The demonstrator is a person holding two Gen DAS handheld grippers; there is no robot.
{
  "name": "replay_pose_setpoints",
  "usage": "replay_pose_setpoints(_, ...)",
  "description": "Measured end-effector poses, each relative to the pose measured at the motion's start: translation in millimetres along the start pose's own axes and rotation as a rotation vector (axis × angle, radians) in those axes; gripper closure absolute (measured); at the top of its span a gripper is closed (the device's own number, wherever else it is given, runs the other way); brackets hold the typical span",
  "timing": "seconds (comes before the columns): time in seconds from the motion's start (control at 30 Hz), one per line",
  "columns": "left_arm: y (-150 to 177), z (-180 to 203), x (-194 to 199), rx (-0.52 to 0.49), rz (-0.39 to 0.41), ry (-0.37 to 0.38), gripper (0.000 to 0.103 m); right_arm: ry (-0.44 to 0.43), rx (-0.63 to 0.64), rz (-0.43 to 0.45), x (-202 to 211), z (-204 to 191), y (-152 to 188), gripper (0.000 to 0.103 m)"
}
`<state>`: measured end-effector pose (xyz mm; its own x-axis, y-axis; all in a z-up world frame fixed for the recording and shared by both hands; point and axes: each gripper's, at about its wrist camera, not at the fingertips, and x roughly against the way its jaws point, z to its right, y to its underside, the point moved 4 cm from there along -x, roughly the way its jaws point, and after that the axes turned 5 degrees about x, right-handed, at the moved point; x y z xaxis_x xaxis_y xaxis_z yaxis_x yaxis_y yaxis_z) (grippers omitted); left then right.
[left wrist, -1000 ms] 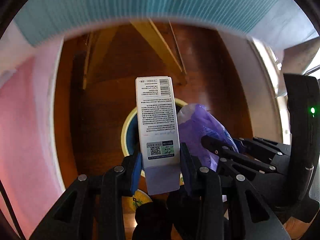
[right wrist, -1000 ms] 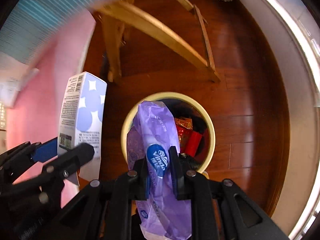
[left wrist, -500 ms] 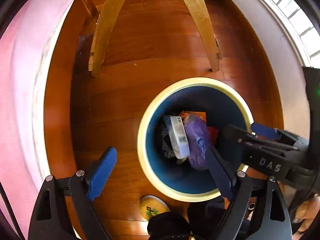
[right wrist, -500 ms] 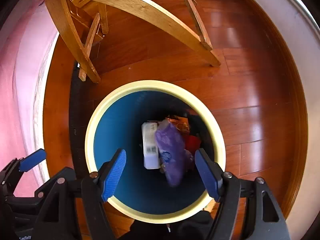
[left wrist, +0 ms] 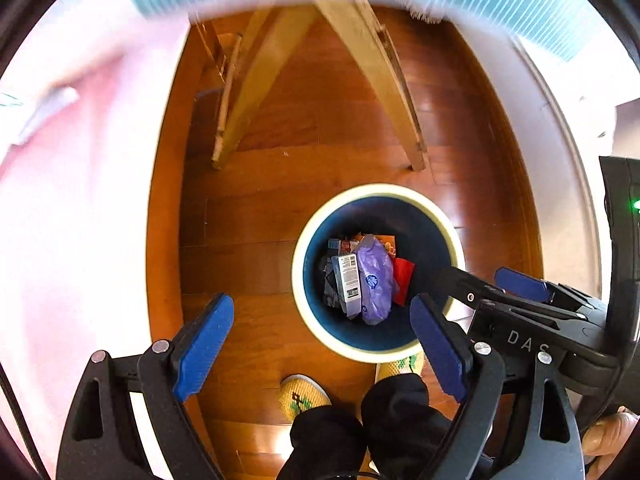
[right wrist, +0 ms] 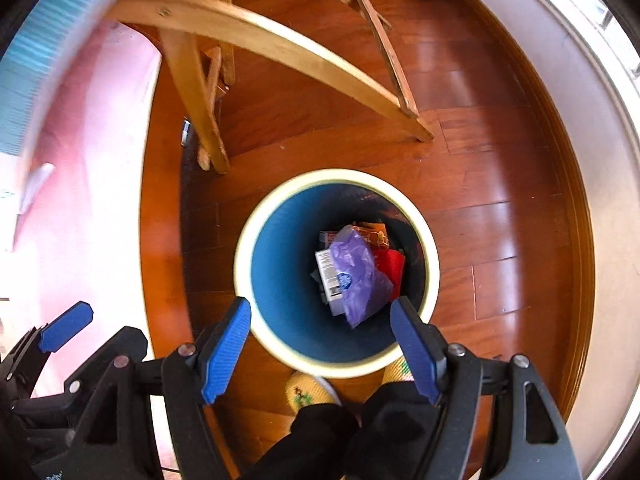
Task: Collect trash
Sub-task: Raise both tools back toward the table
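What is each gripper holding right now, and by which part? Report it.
Nothing is held. The left gripper and right gripper both have open, empty jaws above the bin; the white carton and purple bag lie inside it.

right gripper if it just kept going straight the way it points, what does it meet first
Probably the trash bin: the open, empty right gripper points down at its near rim, so it likely meets that rim or enters and reaches the purple bag. Depth is hard to judge.
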<state>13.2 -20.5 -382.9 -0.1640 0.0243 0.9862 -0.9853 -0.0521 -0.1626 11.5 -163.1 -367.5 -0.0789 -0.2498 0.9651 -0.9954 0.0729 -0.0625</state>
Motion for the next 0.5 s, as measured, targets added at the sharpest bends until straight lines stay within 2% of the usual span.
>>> replay_pose_setpoints(0.27, -13, -9, 128, 0.004, 0.080, 0.038, 0.014, -0.044, 0.016, 0.087, 118, -47, -2, 0.029)
replay_pose_setpoints(0.37, -20, -14, 183, 0.001, 0.135, 0.067, 0.014, -0.036, 0.043, 0.138, 169, -67, -3, 0.024)
replay_pose_setpoints(0.43, -24, -18, 215, -0.002, 0.171, 0.085, 0.014, -0.063, 0.053, 0.180, 204, -80, -4, 0.022)
replay_pose_setpoints(0.5, -28, -23, 249, -0.005, 0.213, 0.109, 0.014, -0.074, 0.069, 0.226, 234, -91, -7, 0.015)
